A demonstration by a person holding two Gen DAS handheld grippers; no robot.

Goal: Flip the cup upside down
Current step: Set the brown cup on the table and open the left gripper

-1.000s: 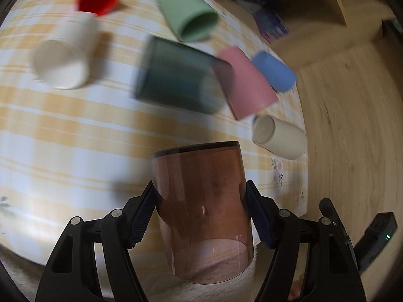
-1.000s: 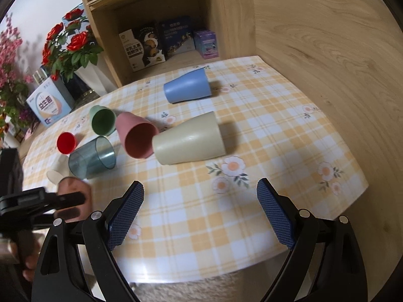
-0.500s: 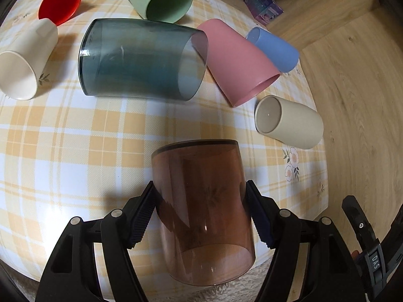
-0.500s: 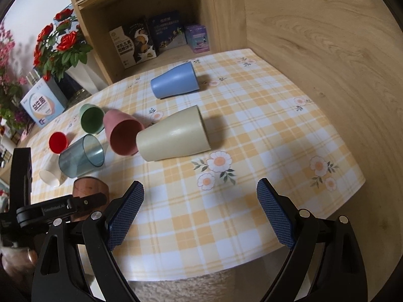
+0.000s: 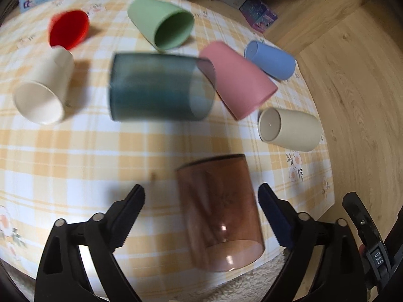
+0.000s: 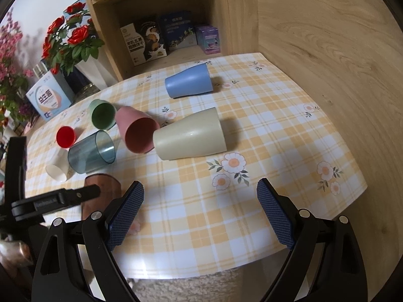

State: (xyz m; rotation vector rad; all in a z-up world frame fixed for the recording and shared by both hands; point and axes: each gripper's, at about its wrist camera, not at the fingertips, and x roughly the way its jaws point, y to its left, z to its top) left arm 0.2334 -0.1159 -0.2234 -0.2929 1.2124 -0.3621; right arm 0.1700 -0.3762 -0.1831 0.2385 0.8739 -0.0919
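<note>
A clear brown cup (image 5: 219, 209) stands mouth down on the checked tablecloth near the table's front edge; it also shows in the right wrist view (image 6: 102, 188). My left gripper (image 5: 201, 216) is open around it, with both pads apart from its sides. My right gripper (image 6: 200, 214) is open and empty over the front of the table. Several other cups lie on their sides: a clear blue-grey one (image 5: 158, 88), a pink one (image 5: 236, 83), a beige one (image 5: 289, 128), a blue one (image 5: 270, 59), a green one (image 5: 161, 22), a white one (image 5: 42, 88) and a red one (image 5: 68, 29).
A wooden shelf with boxes (image 6: 161, 37) stands behind the table, a wooden wall (image 6: 327, 37) to the right. A vase of red flowers (image 6: 73, 42) and a box (image 6: 49, 98) stand at the back left. The table's front edge (image 6: 226, 266) is just below my right gripper.
My left gripper has opened and let go of the brown cup, which now stands free on the table, off-centre toward the right finger. The right gripper has moved slightly closer to the table.
</note>
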